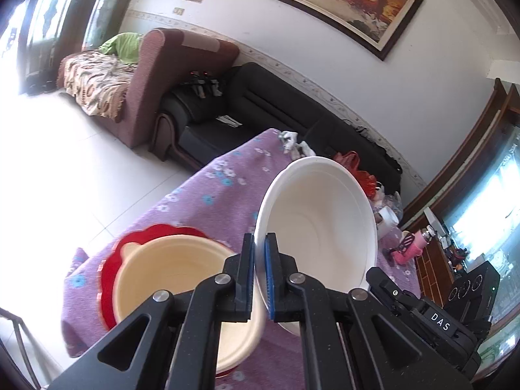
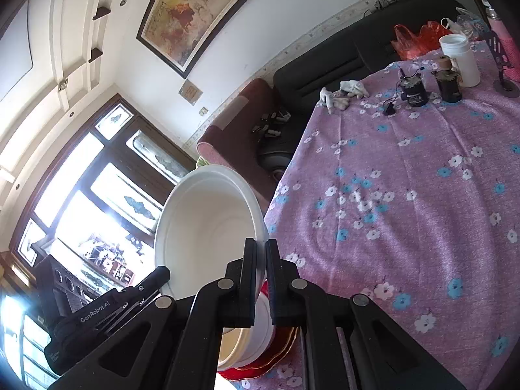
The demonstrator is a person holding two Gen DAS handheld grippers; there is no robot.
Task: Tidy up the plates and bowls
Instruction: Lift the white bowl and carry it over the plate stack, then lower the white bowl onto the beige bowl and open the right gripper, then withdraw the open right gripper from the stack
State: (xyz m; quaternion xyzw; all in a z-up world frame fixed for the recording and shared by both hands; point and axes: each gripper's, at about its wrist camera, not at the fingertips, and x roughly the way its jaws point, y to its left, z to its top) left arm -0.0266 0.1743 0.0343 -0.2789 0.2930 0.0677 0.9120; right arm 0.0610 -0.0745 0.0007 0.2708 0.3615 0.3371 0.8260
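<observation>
White and tilted, the large bowl (image 1: 317,227) hangs in the air above the worktop (image 1: 201,195), gripped on two sides of its rim. The left hand-held gripper (image 1: 259,273) pinches the near left part of that rim between its blue-lined fingers (image 1: 269,279), the jaws pressed nearly together with only the thin wall of the bowl between them. In the right wrist view the right hand-held gripper (image 2: 260,273) pinches the bowl's rim in the same way, and the bowl's open side faces the camera. Below and left of the raised bowl, a cream bowl (image 1: 182,292) sits on a red scalloped plate (image 1: 113,260) at the near left of the worktop, on the purple flowered cloth (image 2: 406,195). At the far end of the worktop stand a white cup (image 2: 461,58), two small dark jars (image 2: 412,89) and a crumpled pale rag (image 2: 344,92), well apart from the bowls. A dark sofa (image 1: 276,104) runs along the wall beyond the worktop.
</observation>
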